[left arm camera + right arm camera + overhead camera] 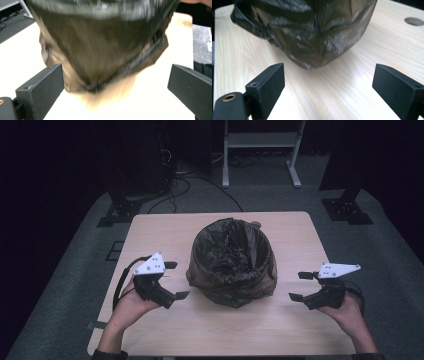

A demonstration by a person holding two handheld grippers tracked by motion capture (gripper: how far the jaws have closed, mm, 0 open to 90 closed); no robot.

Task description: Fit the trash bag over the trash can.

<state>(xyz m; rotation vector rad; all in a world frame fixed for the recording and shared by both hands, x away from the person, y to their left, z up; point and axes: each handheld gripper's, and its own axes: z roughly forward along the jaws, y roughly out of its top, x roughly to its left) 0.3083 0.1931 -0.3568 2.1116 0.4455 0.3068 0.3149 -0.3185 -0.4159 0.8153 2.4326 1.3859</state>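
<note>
Black-lined bin stands between the left gripper and right gripper; both gape, apart from it.

No readable text (bag unmarked).

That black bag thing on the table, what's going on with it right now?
A person sits at a wooden table with a gripper in each hand. A bin lined with a black trash bag stands in the middle of it. The left gripper and the right gripper sit either side of the bag, both pointed at it with jaws wide apart. Neither touches it yet, so nothing is held.
</note>
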